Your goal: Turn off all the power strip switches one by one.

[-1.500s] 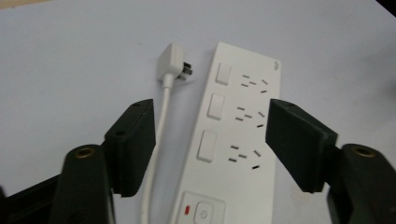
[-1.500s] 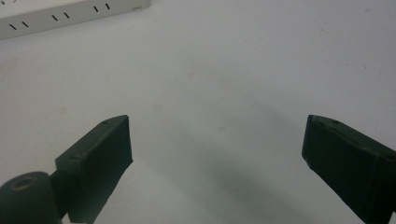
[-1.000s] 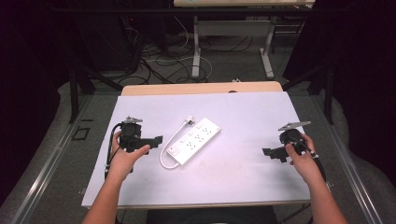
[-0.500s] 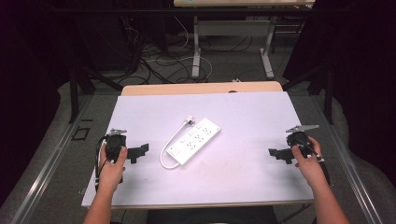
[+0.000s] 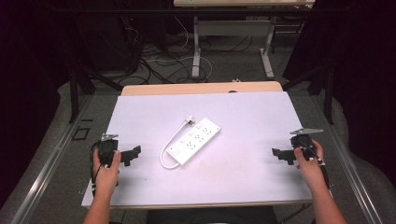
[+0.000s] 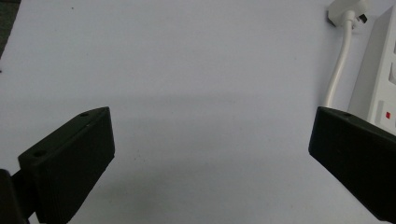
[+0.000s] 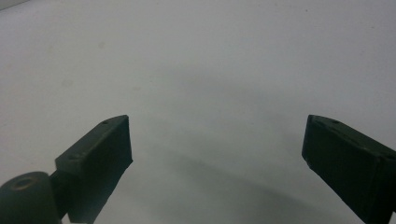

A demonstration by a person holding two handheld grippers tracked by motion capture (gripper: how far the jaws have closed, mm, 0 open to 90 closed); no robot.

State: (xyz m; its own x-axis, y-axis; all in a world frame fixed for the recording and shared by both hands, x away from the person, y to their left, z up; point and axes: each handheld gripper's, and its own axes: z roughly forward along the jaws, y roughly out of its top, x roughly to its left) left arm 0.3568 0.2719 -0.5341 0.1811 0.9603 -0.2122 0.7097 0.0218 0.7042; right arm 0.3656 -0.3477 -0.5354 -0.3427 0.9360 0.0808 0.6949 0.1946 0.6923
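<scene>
White table (image 5: pixel 233 186) holds a power strip (image 5: pixel 194 141); each hand-held gripper (image 5: pixel 133 154) (image 5: pixel 279 154) gapes wide, empty.

the power strip (image 5: pixel 192 142) lies mid-table (image 5: pixel 243 112), between the two grippers and well apart from both. it sits to the right of the left gripper (image 5: pixel 132 154), with its plug (image 5: pixel 188 122) on the far side, and to the left of the right gripper (image 5: pixel 279 154).
</scene>
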